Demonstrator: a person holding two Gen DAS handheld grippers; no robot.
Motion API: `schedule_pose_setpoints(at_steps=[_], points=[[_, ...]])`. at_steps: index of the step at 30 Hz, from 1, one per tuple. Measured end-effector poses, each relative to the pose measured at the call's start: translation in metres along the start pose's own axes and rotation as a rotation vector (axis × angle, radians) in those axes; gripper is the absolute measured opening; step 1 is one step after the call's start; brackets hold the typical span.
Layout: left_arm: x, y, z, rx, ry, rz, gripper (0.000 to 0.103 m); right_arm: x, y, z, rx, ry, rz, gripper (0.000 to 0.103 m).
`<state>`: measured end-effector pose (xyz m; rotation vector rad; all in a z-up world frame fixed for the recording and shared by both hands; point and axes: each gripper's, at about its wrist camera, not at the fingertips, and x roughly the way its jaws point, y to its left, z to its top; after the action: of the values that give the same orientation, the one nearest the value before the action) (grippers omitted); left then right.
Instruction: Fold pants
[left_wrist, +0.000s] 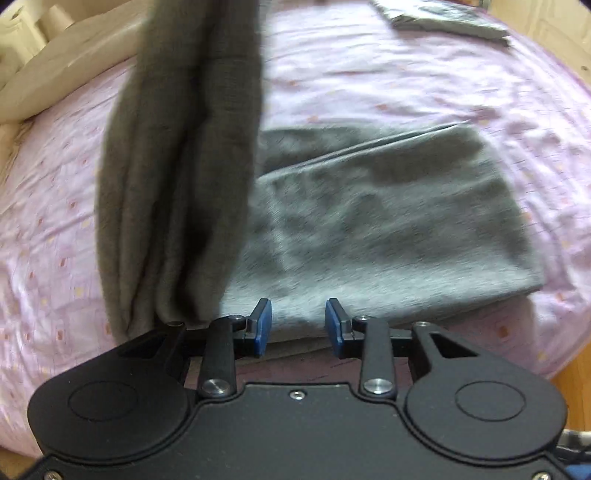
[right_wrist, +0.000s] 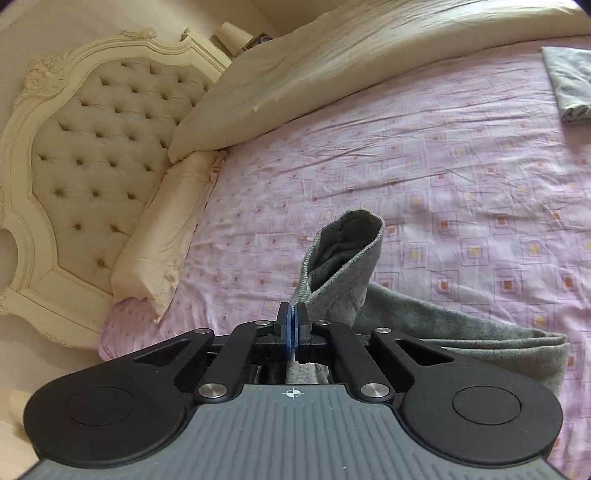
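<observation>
Showing headboard only in R wrist view.

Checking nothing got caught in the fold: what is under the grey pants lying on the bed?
Around the grey pants only the pink patterned sheet shows, so they seem to lie straight on it. Whatever lies directly beneath the cloth is covered.

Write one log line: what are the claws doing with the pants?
right claw: shut on grey pants, lifted | left claw: open, empty | bed sheet

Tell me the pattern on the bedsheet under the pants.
Pale pink bedsheet printed with small nested squares with orange-yellow centres; clearest in the right wrist view.
</observation>
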<state>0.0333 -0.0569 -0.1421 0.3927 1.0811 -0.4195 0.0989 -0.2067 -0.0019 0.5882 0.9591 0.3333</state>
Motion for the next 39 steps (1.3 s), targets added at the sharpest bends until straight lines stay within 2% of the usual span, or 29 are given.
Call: schedule_pose_setpoints(at_steps=[3, 6, 7, 8, 10, 15, 16, 18, 20, 22, 23, 24, 25, 26, 28, 30, 32, 34, 37, 39], points=[[0.009, 0.019, -0.012, -0.084, 0.033, -0.019, 0.051, 0.000, -0.017, -0.001, 0.032, 0.041, -0.056, 0.004], [0.007, 0.026, -0.016, -0.101, 0.025, -0.021, 0.056, 0.011, -0.047, -0.012, 0.047, 0.086, -0.161, 0.006], [0.006, 0.026, -0.017, -0.097, 0.019, -0.015, 0.057, 0.017, -0.056, -0.016, 0.053, 0.107, -0.195, 0.016], [0.006, 0.025, -0.017, -0.097, 0.014, -0.010, 0.057, 0.023, -0.066, -0.021, 0.061, 0.127, -0.223, 0.033], [0.008, 0.024, -0.018, -0.113, 0.013, -0.003, 0.058, 0.033, -0.086, -0.031, 0.085, 0.157, -0.242, 0.042], [0.007, 0.043, -0.028, -0.300, 0.019, 0.029, 0.060, 0.054, -0.122, -0.054, 0.143, 0.223, -0.254, 0.044], [0.008, 0.049, -0.029, -0.340, 0.029, 0.053, 0.059, 0.058, -0.126, -0.056, 0.155, 0.230, -0.247, 0.045], [0.011, 0.062, -0.035, -0.408, 0.055, 0.043, 0.060, 0.066, -0.134, -0.060, 0.190, 0.235, -0.212, 0.050], [0.014, 0.070, -0.039, -0.437, 0.089, 0.053, 0.058, 0.074, -0.138, -0.060, 0.235, 0.235, -0.160, 0.054], [0.017, 0.071, -0.043, -0.423, 0.120, 0.100, 0.055, 0.084, -0.133, -0.057, 0.246, 0.235, -0.144, 0.055], [0.019, 0.072, -0.047, -0.422, 0.134, 0.109, 0.055, 0.087, -0.129, -0.055, 0.232, 0.239, -0.149, 0.053], [0.020, 0.074, -0.050, -0.426, 0.145, 0.112, 0.056, 0.089, -0.123, -0.055, 0.209, 0.239, -0.157, 0.045], [0.019, 0.075, -0.052, -0.437, 0.145, 0.114, 0.056, 0.091, -0.113, -0.052, 0.166, 0.238, -0.178, 0.023], [0.016, 0.077, -0.053, -0.448, 0.144, 0.117, 0.055, 0.089, -0.104, -0.050, 0.124, 0.237, -0.184, 0.020], [0.008, 0.078, -0.056, -0.469, 0.136, 0.108, 0.054, 0.075, -0.084, -0.046, 0.056, 0.205, -0.148, 0.016], [0.002, 0.079, -0.057, -0.467, 0.132, 0.105, 0.054, 0.050, -0.067, -0.038, 0.051, 0.158, -0.074, 0.010], [-0.005, 0.079, -0.060, -0.464, 0.128, 0.106, 0.054, 0.016, -0.049, -0.030, 0.051, 0.093, 0.010, 0.010], [-0.010, 0.081, -0.061, -0.464, 0.127, 0.108, 0.054, -0.017, -0.035, -0.029, 0.023, 0.029, 0.040, 0.010], [-0.016, 0.083, -0.062, -0.452, 0.121, 0.112, 0.054, -0.055, -0.044, -0.038, 0.033, -0.031, 0.003, 0.010], [-0.018, 0.083, -0.060, -0.434, 0.119, 0.118, 0.054, -0.059, -0.068, -0.047, 0.078, -0.031, -0.093, 0.010]])
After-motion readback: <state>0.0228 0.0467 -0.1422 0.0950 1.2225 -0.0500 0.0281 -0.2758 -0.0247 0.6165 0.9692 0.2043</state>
